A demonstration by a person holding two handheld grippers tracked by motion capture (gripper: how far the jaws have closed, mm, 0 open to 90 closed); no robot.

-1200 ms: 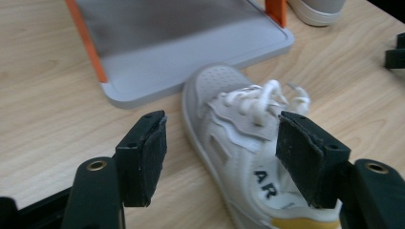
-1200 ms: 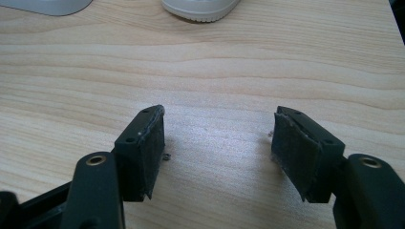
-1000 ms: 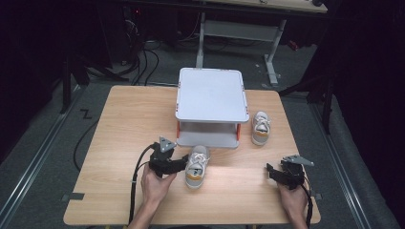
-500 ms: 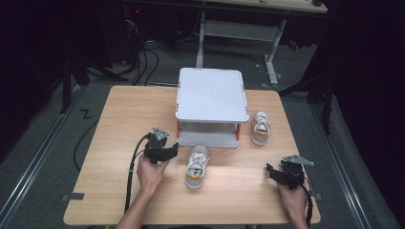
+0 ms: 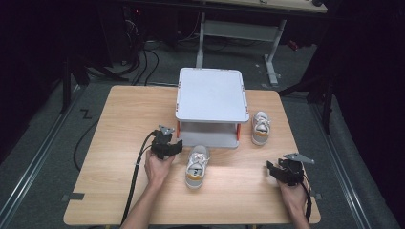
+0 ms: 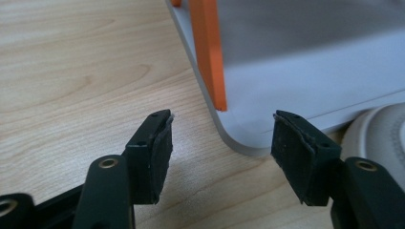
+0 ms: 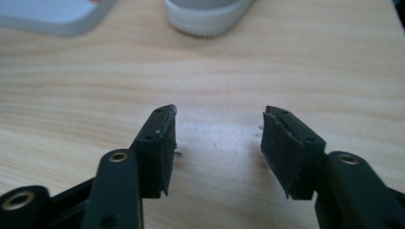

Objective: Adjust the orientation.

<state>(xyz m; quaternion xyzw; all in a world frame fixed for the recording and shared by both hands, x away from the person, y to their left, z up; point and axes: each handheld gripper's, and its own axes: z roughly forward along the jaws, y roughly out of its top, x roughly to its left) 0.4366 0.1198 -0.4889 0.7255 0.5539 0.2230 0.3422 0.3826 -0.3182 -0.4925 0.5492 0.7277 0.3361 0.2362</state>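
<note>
Landmark: grey two-tier rack [image 5: 211, 93] mid-table. Near shoe [image 5: 196, 165] just in front of rack, free. Far shoe [image 5: 261, 127] beside rack's right edge. Left gripper [image 5: 168, 144] jaws wide, empty, at rack's front-left corner. Right gripper [image 5: 278, 171] jaws wide, empty, front-right, well apart. Likely step: between grasps; next probably left closes on near shoe

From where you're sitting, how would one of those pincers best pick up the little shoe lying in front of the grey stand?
Probably by the sides. The shoe stands upright on its sole, toe toward the person, its opening facing up. The left gripper, open and just beside it, could come down from above and close across the narrow body near the laces, or pinch the heel collar. The sole looks too wide and low.
</note>
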